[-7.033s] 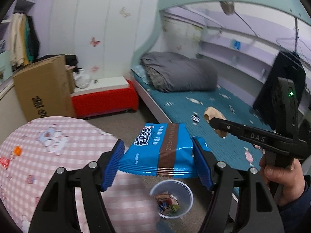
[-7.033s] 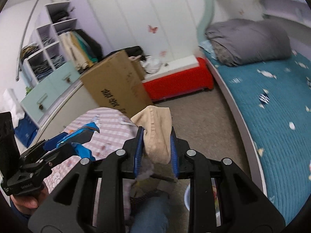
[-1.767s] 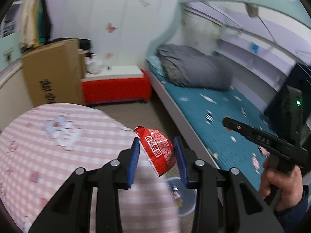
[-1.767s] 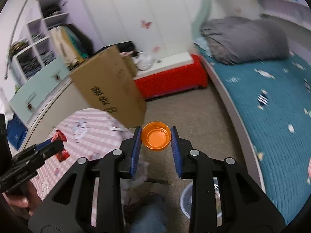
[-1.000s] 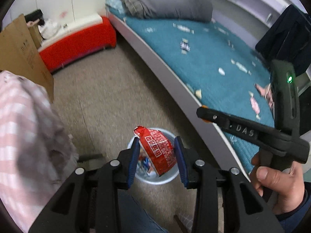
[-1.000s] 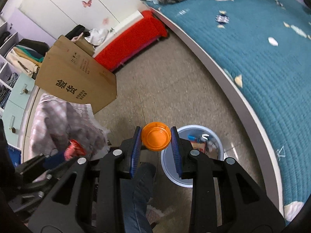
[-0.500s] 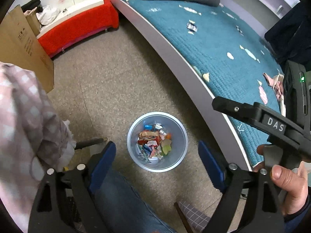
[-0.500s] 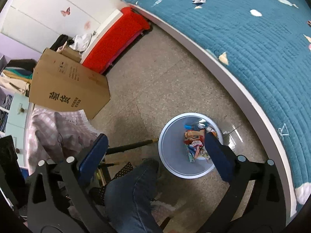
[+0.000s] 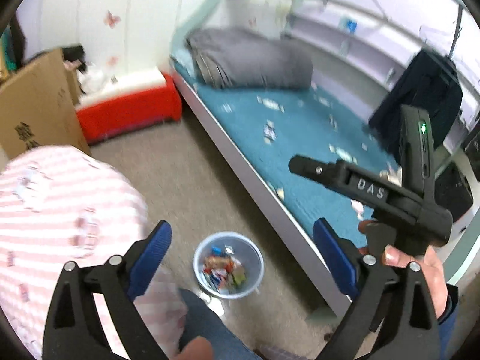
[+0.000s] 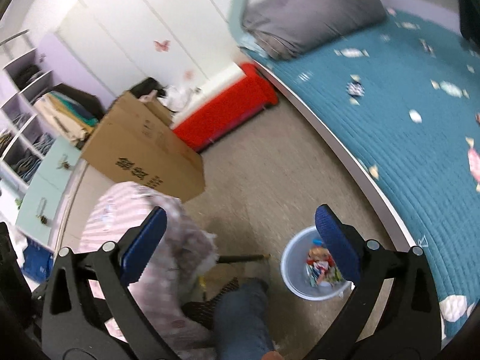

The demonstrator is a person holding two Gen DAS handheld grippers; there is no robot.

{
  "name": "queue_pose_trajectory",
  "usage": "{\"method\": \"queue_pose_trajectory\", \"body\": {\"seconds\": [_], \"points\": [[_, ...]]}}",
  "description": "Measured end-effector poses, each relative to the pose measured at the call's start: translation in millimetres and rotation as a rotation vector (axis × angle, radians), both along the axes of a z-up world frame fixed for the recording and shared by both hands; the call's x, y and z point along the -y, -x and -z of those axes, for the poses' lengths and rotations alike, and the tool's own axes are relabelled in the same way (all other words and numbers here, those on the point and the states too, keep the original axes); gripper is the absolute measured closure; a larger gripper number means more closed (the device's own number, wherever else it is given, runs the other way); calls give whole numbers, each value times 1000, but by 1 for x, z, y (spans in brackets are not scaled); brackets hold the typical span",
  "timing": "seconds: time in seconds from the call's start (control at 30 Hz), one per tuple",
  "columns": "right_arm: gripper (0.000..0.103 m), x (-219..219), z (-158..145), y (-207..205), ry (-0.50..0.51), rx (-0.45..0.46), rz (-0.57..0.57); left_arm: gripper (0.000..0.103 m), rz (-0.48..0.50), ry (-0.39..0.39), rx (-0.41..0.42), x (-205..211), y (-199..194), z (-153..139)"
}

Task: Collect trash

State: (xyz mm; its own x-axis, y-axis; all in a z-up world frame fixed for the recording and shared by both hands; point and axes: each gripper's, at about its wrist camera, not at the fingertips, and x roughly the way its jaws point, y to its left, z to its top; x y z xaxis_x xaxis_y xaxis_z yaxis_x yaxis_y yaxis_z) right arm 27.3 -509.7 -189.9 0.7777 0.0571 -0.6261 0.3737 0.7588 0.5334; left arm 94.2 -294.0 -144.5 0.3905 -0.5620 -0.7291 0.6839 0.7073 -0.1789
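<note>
Two grippers, left (image 9: 242, 258) and right (image 10: 238, 244), hang spread wide and empty above the floor, where the bin (image 9: 228, 265) holds wrappers beside the bed's edge; both views are blurred, so a hasty next reach could miss leftover trash.

Beside the translucent plastic bin (image 9: 228, 265) of glossy crinkled wrappers (image 9: 223, 270): matt speckled floor (image 9: 186, 180), quilted cloth bedspread (image 9: 300, 138), pink checked tablecloth (image 9: 60, 210), plain brown cardboard box (image 9: 33, 102).
</note>
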Motion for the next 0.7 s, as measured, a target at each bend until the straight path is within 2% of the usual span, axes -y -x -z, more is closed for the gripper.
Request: {"method": "queue_pose_trajectory", "body": {"seconds": [0.2, 0.33, 0.5, 0.6, 0.7], "points": [[6, -61, -62, 4, 78, 75, -63, 6, -161, 25, 154, -67, 22, -52], [6, -102, -102, 12, 156, 133, -105, 5, -304, 40, 284, -120, 36, -83], [6, -157, -150, 27, 308, 196, -145, 5, -479, 19, 386, -170, 53, -114], [6, -185, -172, 38, 389, 243, -174, 5, -541, 24, 445, -189, 61, -131], [6, -210, -188, 49, 470, 277, -179, 5, -583, 60, 480, -209, 74, -145]]}}
